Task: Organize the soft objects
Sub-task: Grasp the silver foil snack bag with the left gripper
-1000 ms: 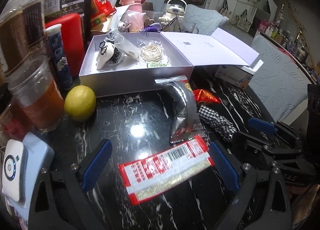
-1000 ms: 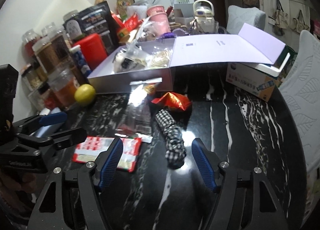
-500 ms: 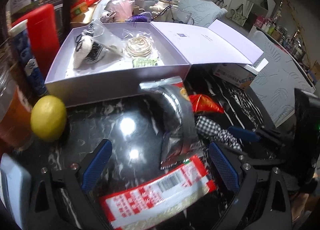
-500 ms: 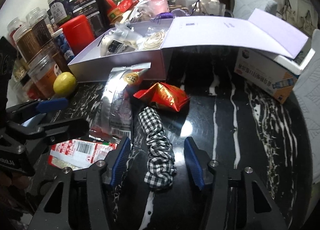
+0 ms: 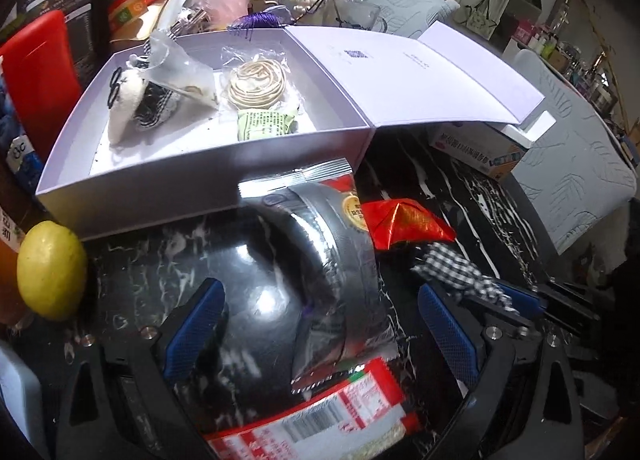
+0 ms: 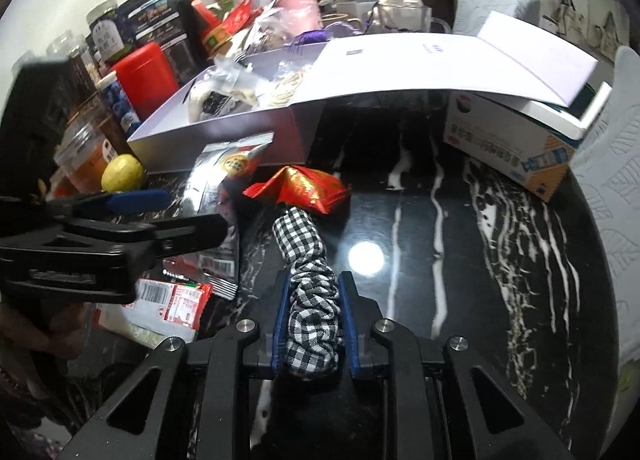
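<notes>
My right gripper (image 6: 313, 312) is shut on a black-and-white checked scrunchie (image 6: 310, 284) that lies on the black marble table; the scrunchie also shows in the left wrist view (image 5: 460, 272). My left gripper (image 5: 320, 324) is open, its fingers on either side of a silver snack packet (image 5: 340, 272). A red foil packet (image 6: 298, 187) lies just beyond the scrunchie. The open white box (image 5: 160, 175) behind holds a white plush piece (image 5: 128, 103), a bagged cream coil (image 5: 256, 81) and a green sachet (image 5: 266, 123).
A yellow lemon (image 5: 50, 268) sits left of the box. A red-and-white packet (image 5: 316, 420) lies under my left gripper. Jars, a red canister (image 6: 144, 77) and bags crowd the left and back. A tissue carton (image 6: 516, 147) stands right under the box lid (image 6: 440, 63).
My right gripper moved forward and shut on the checked scrunchie. My left gripper advanced toward the box and now straddles the silver packet.
</notes>
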`<state>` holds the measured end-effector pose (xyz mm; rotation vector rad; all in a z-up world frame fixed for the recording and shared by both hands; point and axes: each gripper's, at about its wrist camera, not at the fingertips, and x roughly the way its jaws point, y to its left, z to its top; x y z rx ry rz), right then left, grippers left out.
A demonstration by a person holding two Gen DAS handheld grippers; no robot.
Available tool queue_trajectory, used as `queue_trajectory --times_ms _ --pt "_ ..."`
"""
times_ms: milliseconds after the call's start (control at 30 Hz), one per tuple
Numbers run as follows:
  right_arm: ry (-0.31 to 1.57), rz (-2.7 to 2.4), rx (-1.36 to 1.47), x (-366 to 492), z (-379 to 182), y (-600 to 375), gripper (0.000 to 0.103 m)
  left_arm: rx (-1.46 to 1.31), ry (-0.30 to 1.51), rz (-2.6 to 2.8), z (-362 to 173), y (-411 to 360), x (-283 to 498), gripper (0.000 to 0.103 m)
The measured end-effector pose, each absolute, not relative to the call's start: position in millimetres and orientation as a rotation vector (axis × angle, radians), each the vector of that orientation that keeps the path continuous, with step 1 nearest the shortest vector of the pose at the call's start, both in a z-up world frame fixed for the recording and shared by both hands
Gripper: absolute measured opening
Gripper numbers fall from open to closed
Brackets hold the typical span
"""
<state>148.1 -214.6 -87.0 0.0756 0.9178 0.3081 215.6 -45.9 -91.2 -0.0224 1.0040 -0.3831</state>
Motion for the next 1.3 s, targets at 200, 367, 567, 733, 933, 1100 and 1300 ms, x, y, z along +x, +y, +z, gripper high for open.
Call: queue_trajectory --times_ms 200,367,567,733,933,1100,1300 --pt "0.922 0.276 0.111 146 -90 -229 0.023 -0.020 1.029 -0.359 -102 -54 225 0.098" --pt "0.918 0.269 0.124 143 -91 -235 0.023 -0.003 1.009 -0.328 -104 -57 228 0.083" --pt "0.910 0.265 0.136 137 -90 -237 0.023 -0.003 0.985 -0.341 -103 -59 225 0.041" --pt "0.896 0.258 0.140 129 -87 -238 0.023 0.011 0.940 -0.352 -89 -56 215 0.036" --pt "0.888 0.255 0.165 114 -82 -239 0.023 0.005 0.900 -0.369 -70 -51 193 0.036" --pt "0.878 0.269 0.182 98 -76 -235 0.023 -0.005 0.866 -0.391 -56 -46 169 0.036" --pt "0.857 0.283 0.184 79 -68 -228 0.023 -0.025 0.840 -0.402 -45 -34 142 0.036"
